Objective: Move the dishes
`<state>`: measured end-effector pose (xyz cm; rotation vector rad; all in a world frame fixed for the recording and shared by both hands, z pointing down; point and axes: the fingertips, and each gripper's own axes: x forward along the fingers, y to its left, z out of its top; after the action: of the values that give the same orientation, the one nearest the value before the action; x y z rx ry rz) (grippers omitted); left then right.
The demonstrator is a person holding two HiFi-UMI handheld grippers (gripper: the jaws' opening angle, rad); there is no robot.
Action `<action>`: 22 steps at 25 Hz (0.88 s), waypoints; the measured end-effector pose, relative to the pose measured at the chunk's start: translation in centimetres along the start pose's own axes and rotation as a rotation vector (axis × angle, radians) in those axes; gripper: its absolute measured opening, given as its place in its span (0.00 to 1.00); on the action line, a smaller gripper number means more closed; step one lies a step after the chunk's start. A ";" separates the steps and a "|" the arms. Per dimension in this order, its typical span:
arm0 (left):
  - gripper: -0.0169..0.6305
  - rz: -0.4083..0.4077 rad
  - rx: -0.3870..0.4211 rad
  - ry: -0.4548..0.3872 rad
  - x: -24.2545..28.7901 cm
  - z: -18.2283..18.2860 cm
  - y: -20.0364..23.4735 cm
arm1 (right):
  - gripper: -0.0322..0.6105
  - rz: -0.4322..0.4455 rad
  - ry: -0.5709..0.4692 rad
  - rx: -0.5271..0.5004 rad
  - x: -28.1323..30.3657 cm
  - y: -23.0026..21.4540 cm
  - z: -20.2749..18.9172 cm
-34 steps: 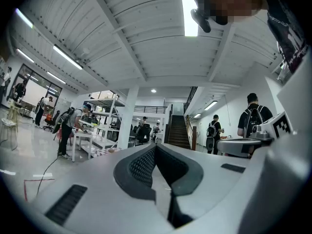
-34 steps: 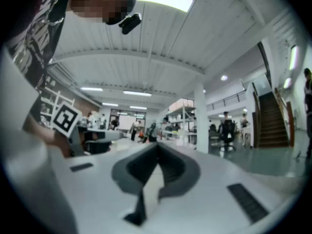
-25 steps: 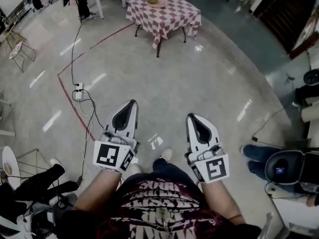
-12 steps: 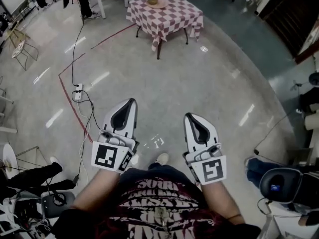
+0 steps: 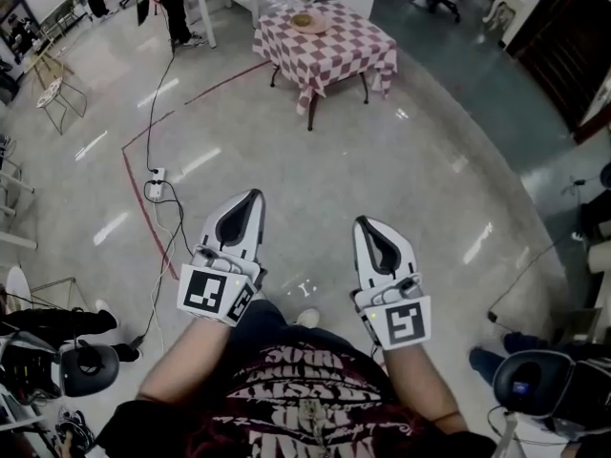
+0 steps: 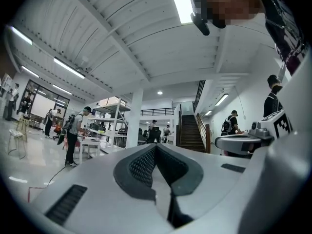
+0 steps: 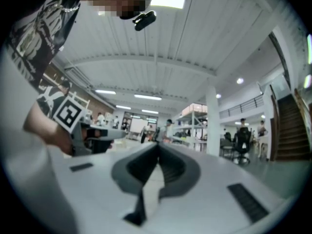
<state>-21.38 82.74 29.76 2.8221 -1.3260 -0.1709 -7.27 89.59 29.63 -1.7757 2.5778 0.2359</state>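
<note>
Dish (image 5: 304,20) sits on a table (image 5: 329,55) with a red and white checked cloth. It is far ahead of both sets of fingers, about in the middle of where they point. The dish looks small and light brown. I cannot tell if anything is in it.

The left gripper (image 5: 254,196) is empty. In the left gripper view the left fingers (image 6: 140,165) are pressed together at the tip, with nothing between them. The right gripper (image 5: 361,221) is empty too. In the right gripper view the right fingers (image 7: 175,172) are pressed together the same way.

Both grippers are held out side by side, a little apart, over a shiny grey floor (image 5: 420,179). They point level across the big room.

A white power strip (image 5: 156,183) lies on the floor, off to the left of the left fingers, with black cords running from it. A red line (image 5: 136,191) on the floor goes past it. A white shoe (image 5: 306,318) shows behind the fingers, between the two grippers. A person in dark trousers (image 5: 179,8) stands far ahead and to the left of the left fingers, not far from the table.
</note>
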 end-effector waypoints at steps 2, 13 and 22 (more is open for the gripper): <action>0.07 0.016 0.022 0.006 1.3 -0.2 1.3 | 0.10 0.005 0.007 0.000 1.4 -0.7 -0.4; 0.07 -0.003 0.029 -0.012 4.9 -0.1 2.7 | 0.10 -0.001 0.030 0.017 5.6 -2.8 -2.3; 0.07 -0.021 -0.004 0.020 9.3 -1.6 5.8 | 0.10 -0.009 0.064 0.040 9.8 -3.8 -3.8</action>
<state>-19.78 71.86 30.87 2.8277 -1.2914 -0.1449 -6.91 78.70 32.03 -1.8108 2.5971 0.1284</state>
